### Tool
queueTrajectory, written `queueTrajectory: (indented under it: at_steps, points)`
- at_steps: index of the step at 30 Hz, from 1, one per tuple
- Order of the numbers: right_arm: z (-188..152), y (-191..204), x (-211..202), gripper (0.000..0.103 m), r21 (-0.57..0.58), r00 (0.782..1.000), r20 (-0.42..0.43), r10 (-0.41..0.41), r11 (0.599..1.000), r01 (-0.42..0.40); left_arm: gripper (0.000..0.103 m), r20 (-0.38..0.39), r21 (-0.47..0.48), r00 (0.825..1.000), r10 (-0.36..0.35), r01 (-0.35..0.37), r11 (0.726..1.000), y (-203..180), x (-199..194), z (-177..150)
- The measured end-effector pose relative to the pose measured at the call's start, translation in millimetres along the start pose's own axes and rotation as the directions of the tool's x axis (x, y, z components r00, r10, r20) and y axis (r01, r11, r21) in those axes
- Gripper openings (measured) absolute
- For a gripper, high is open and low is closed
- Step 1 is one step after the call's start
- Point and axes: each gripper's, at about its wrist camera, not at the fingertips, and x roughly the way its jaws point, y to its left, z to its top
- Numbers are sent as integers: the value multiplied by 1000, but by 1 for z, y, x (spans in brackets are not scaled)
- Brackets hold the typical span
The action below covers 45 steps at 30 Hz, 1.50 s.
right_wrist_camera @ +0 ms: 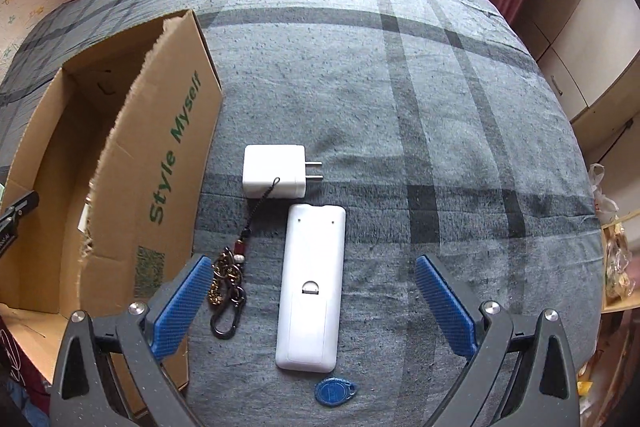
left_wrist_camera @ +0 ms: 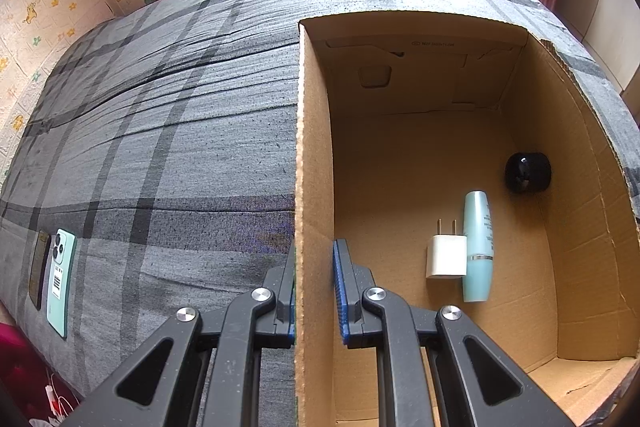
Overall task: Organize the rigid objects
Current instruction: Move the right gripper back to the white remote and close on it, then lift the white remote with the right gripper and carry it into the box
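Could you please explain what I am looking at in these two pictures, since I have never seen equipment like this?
A person holds a two-finger gripper in each hand, and each gripper carries a wide-angle camera looking along its fingers. In the left camera's picture, the left gripper is clamped on the cardboard box's wall. Inside the box lie a white charger, a pale green bottle and a black round thing. Two phones lie on the grey plaid bed. In the right camera's picture, the right gripper is open and empty above a white remote, with another charger, a keychain and a blue tag nearby.
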Motion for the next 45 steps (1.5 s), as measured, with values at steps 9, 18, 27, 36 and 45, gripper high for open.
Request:
queueTrajectory:
  at_steps: [9, 18, 27, 36, 45]
  points:
    - [-20, -12, 42, 103, 38, 998, -57, 7, 999, -5, 15, 0, 3, 1000, 8, -8, 1000, -2, 0, 0]
    - [-34, -11, 71, 103, 34, 996, -84, 1, 999, 2, 15, 0, 0, 1000, 7, -7, 1000, -2, 0, 0]
    - [-39, -7, 76, 98, 33, 997, -78, 0, 999, 3, 16, 1, 0, 1000, 9, -9, 1000, -2, 0, 0]
    - [-37, -2, 60, 49, 33, 996, -75, 43, 999, -40, 15, 3, 0, 1000, 12, -12, 1000, -2, 0, -1]
    - [-32, -8, 47, 49, 52, 995, -70, 69, 996, -65, 16, 1, -3, 1000, 10, -10, 1000, -1, -1, 0]
